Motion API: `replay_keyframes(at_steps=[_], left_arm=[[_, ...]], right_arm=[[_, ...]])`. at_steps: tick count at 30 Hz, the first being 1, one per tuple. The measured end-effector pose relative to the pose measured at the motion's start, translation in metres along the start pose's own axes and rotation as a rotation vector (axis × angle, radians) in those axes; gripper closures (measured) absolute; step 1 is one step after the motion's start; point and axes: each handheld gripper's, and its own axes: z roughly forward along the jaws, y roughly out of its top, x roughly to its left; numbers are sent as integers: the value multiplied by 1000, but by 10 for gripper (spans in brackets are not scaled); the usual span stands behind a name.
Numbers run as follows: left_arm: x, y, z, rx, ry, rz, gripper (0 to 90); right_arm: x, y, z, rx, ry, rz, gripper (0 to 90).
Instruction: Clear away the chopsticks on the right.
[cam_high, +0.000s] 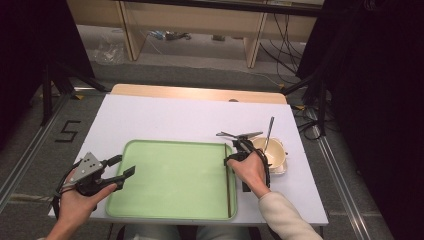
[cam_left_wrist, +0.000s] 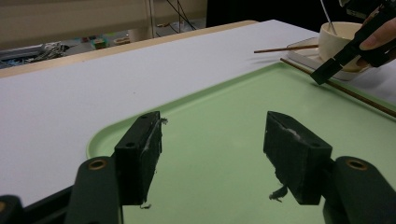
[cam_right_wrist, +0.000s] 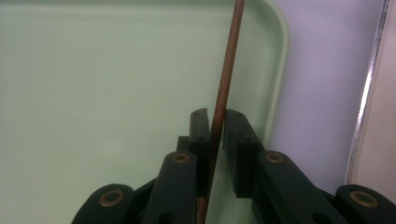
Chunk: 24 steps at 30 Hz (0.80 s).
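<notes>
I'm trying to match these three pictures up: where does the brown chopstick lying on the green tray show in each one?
High view: the chopstick lies just inside the right rim of the green tray.
Left gripper view: the chopstick slants across the far right, on the tray.
Right gripper view: the chopstick runs up the middle, between the jaws of the right hand-held gripper.
Shared landmark: the green tray.

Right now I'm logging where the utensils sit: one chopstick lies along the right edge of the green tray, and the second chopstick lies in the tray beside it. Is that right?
Not quite. The first chopstick does lie along the right edge of the green tray, but the second chopstick lies on the white table beyond the tray, beside the cup, as the left gripper view shows.
</notes>
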Motion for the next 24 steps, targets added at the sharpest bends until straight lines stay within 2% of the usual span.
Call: replay_keyframes(at_steps=[3, 4, 5, 7, 8, 9, 10, 12, 14, 15, 17, 19, 22, 24], left_arm=[[0, 0, 0, 0, -1, 2, 369], [0, 0, 0, 1, 0, 0, 369], [0, 0, 0, 1, 0, 0, 369], [0, 0, 0, 1, 0, 1, 369], [0, 0, 0, 1, 0, 0, 369], [0, 0, 0, 0, 0, 1, 369], [0, 0, 0, 1, 1, 0, 369], [0, 0, 0, 0, 0, 1, 369], [0, 0, 0, -1, 0, -1, 369], [0, 0, 0, 0, 0, -1, 369], [0, 0, 0, -3, -1, -4, 369], [-1, 0, 0, -6, -2, -8, 368], [-1, 0, 0, -5, -2, -5, 368], [-1, 0, 0, -5, -2, -7, 368]], right_arm=[[-1, 0, 0, 6, -4, -24, 819], [0, 0, 1, -12, -10, -22, 817], [1, 1, 1, 7, -19, -11, 815], [1, 0, 1, 35, -26, -25, 810], [2, 1, 2, 35, -21, -13, 808], [-3, 2, 5, -4, -23, -100, 807], [-5, 2, 6, -15, -31, -139, 807], [-3, 3, 5, -6, -37, -127, 804], [3, 2, 3, 11, -46, -47, 787], [4, 2, 2, 17, -46, -35, 781], [3, 3, 1, 13, -54, -70, 775], [7, 3, -2, 31, -51, -44, 772], [6, 4, -2, 19, -54, -70, 764], [8, 4, -3, 14, -66, -63, 762]])
